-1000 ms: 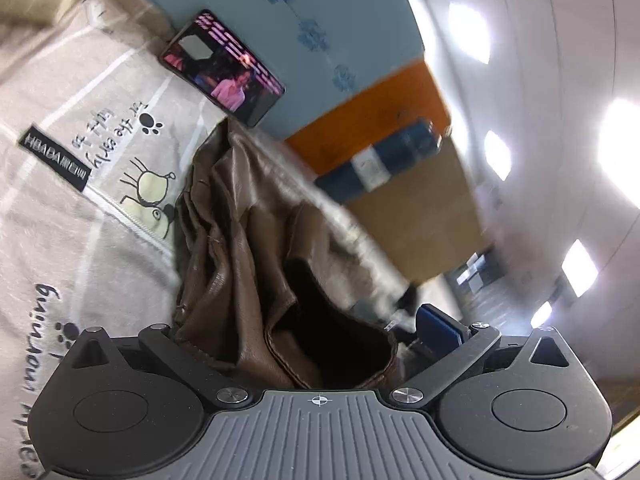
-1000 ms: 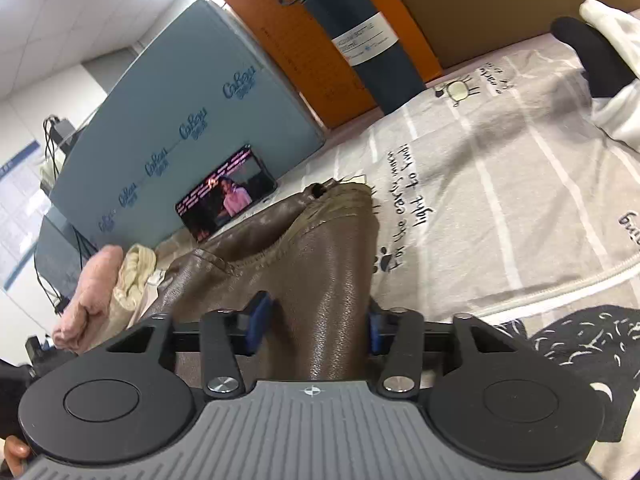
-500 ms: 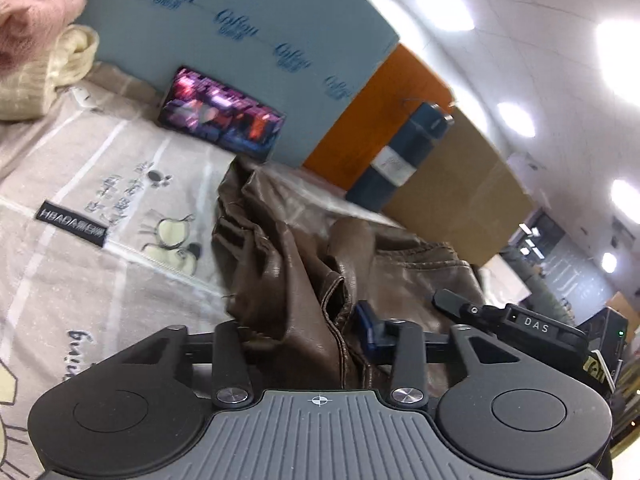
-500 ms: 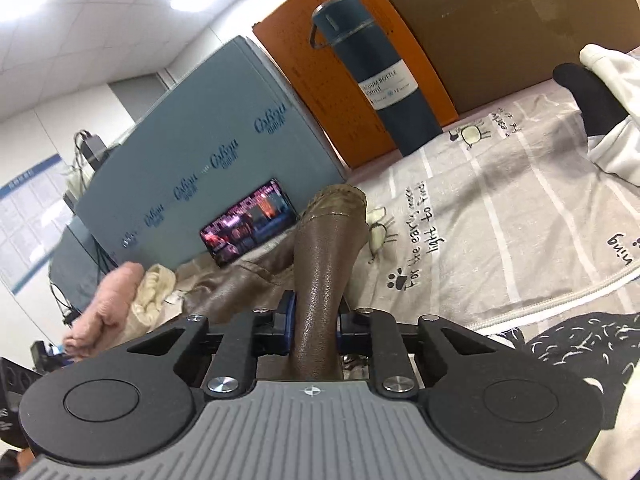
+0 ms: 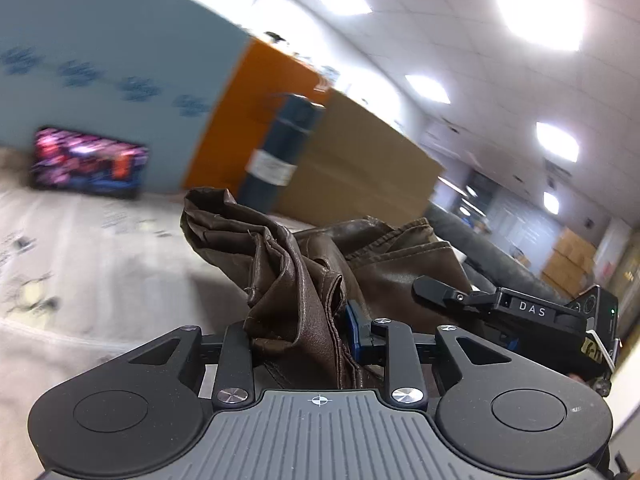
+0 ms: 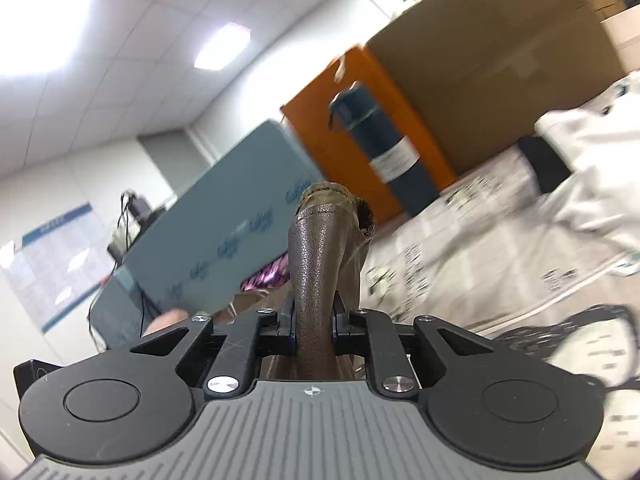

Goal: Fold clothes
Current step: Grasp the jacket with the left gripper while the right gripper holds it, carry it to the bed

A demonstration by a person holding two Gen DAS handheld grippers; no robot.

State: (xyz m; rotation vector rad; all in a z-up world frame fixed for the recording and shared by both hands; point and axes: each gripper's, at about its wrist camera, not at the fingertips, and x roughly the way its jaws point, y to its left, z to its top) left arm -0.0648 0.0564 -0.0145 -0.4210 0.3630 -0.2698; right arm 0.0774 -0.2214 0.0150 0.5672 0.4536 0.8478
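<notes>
Left wrist view: left gripper [image 5: 304, 336] jaws closing, bunched brown leather garment [image 5: 288, 264] pinched between them.
Right wrist view: right gripper [image 6: 314, 326] clamped tight on a garment fold, above the printed sheet [image 6: 480, 248].

left wrist: low, facing backboards | right wrist: low, tilted | shared: blue bottle [image 5: 285, 152] [image 6: 384, 148], printed sheet [image 5: 100, 264] [image 6: 480, 232]

Surface [image 5: 100, 280] under printed grey sheet; far edge: phone [image 5: 86, 162] leaning left, dark blue bottle [image 5: 280, 152] upright; white garment [image 6: 592, 184] right.
</notes>
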